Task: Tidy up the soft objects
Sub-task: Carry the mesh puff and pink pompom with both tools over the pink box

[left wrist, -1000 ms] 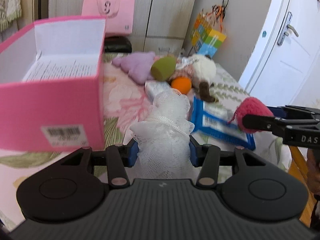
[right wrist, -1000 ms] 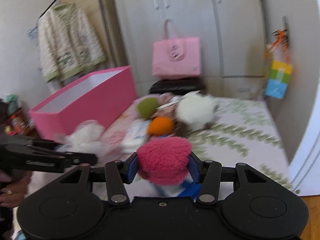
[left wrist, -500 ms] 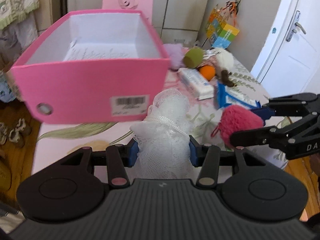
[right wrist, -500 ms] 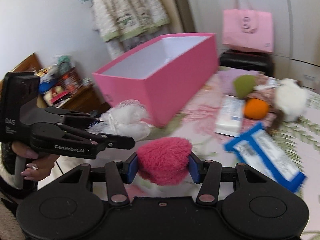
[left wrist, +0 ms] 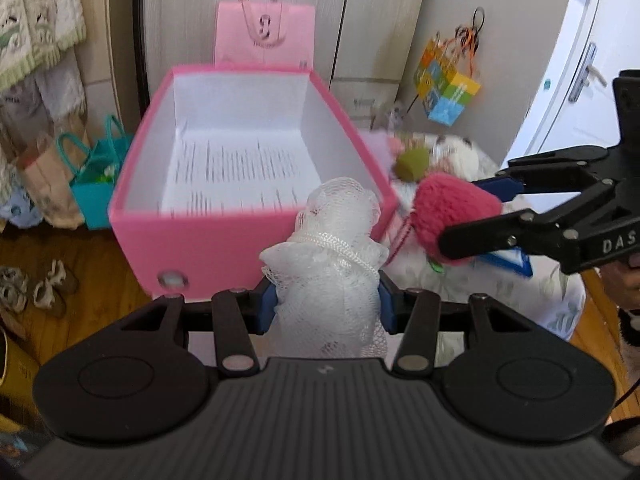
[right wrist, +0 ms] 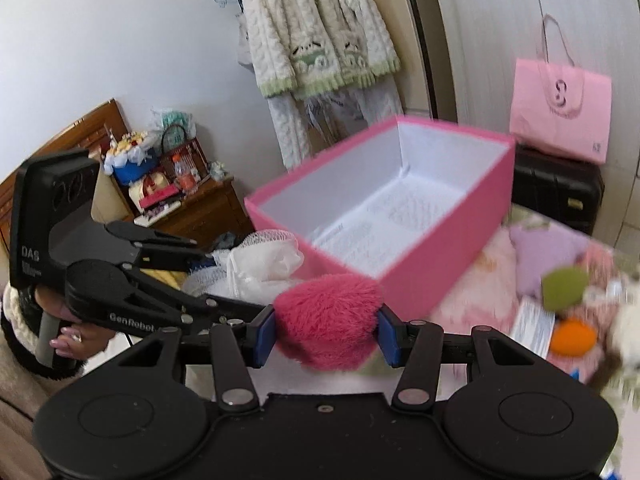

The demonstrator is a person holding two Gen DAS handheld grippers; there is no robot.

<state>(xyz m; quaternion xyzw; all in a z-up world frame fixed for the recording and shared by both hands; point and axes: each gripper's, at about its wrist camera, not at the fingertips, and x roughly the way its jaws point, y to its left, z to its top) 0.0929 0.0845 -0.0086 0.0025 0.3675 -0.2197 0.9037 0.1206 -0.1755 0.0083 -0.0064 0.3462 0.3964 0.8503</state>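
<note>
My left gripper is shut on a white mesh bath pouf and holds it in front of the near wall of an open pink box. The box has a white inside with only printed paper on its floor. My right gripper is shut on a fluffy pink pom-pom, just right of the pouf and near the box's near right corner. The pom-pom also shows in the left wrist view.
On the floral bed right of the box lie a green sponge, an orange ball, a lilac plush, a white plush and a blue packet. A pink bag stands behind. Wooden floor, bags and shoes are at left.
Both grippers have risen and moved left toward the box with their loads. The box's inside now shows from above, and the pom-pom sits closer to the pouf.
</note>
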